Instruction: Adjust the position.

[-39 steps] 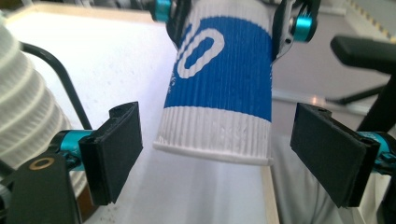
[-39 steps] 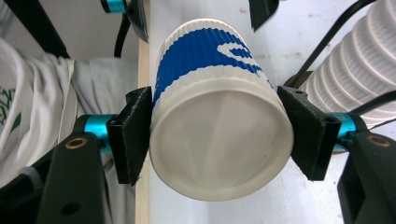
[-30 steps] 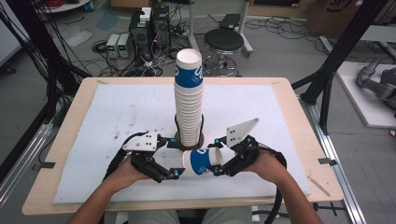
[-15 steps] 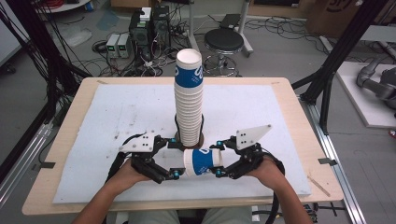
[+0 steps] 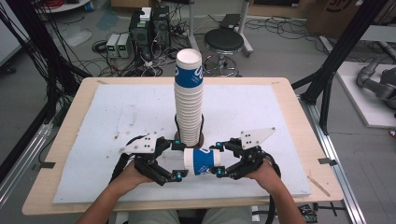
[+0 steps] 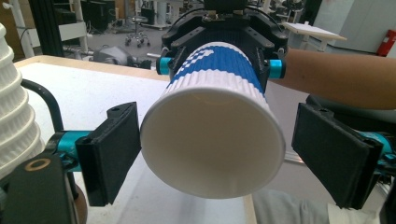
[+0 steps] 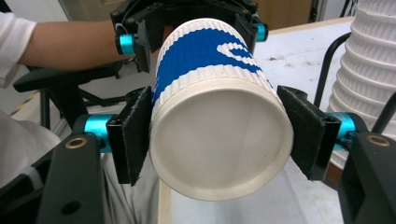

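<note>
Our right tongs (image 5: pixel 215 160) pinch the cup (image 5: pixel 202 161) near the tabletop's (image 5: pixel 93 140) front edge; our left tongs (image 5: pixel 177 161) have just spread, freeing it for the stack (image 5: pixel 189 105).

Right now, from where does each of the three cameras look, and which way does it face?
High view: above the person's side, looking forward and down at the table, cup stack, both forearms and grippers.
Left gripper view: rides the left gripper, facing the cup's open mouth between its open pads; the opposite forearm shows.
Right gripper view: rides the right gripper, facing the cup's base, pads clamped on it.
Shared: the blue-and-white cup appears in all three.
</note>
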Available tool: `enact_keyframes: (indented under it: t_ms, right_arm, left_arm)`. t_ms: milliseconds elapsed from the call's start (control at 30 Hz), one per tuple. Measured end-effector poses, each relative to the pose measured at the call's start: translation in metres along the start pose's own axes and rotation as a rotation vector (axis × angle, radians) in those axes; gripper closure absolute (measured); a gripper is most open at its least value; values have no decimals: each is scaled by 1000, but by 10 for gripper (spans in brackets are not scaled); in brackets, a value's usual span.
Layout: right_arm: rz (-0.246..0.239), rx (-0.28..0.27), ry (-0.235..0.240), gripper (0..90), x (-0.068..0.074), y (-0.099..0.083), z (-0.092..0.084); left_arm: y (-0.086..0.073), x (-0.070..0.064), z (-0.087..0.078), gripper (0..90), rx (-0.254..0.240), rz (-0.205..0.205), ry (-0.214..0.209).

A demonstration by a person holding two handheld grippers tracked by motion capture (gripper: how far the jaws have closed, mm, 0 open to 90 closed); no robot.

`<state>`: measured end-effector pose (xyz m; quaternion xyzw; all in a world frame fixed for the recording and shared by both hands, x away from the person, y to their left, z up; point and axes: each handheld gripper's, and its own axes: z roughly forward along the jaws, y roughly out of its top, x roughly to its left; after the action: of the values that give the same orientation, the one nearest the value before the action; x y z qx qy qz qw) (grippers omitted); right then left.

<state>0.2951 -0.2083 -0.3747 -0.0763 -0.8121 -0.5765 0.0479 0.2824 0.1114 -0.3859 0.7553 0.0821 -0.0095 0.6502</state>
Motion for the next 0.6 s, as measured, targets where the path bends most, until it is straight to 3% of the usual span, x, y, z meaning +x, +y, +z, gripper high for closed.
enact_keyframes:
  t_ms: [267, 333, 600]
  right_arm:
    - [8, -41, 26, 312, 0, 0, 1]
    - [14, -47, 29, 312, 0, -2, 0]
    - [23, -16, 28, 315, 0, -3, 1]
  left_arm:
    - [-2, -1, 5, 154, -5, -5, -19]
    - [-2, -1, 4, 173, 0, 11, -17]
    - [3, -1, 2, 242, 17, 29, -8]
